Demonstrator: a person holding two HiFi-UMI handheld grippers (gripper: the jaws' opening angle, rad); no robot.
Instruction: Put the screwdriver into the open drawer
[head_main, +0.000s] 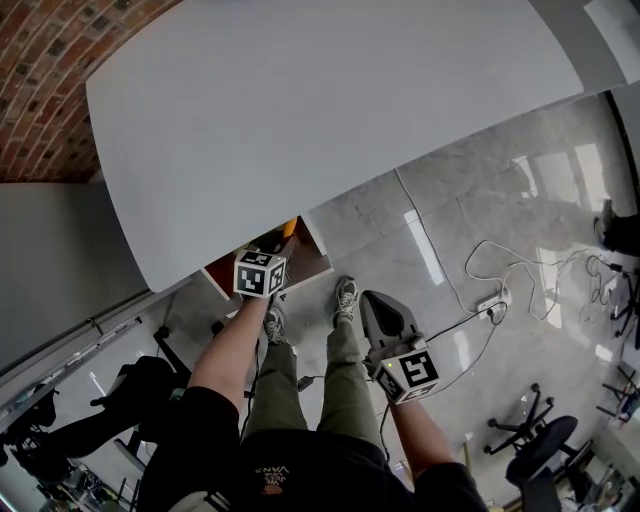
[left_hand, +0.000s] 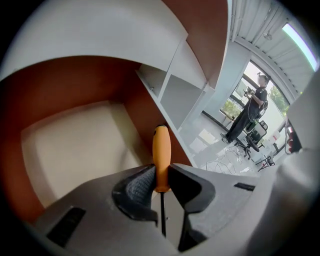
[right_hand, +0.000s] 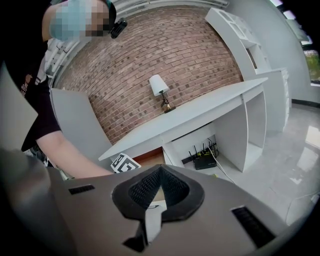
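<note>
The screwdriver has an orange handle and a thin dark shaft, and my left gripper is shut on the handle's lower end. It points into the open drawer, a box with brown walls and a pale beige bottom. In the head view the left gripper hangs over the drawer under the white table, with the orange screwdriver handle poking out beyond its marker cube. My right gripper is held back by the person's right leg, shut with nothing in it; its jaws meet at the tips.
A small lamp stands on the table against the brick wall. A router and cables lie on the glossy floor. White shelving is beside the drawer. A person and office chairs are farther off.
</note>
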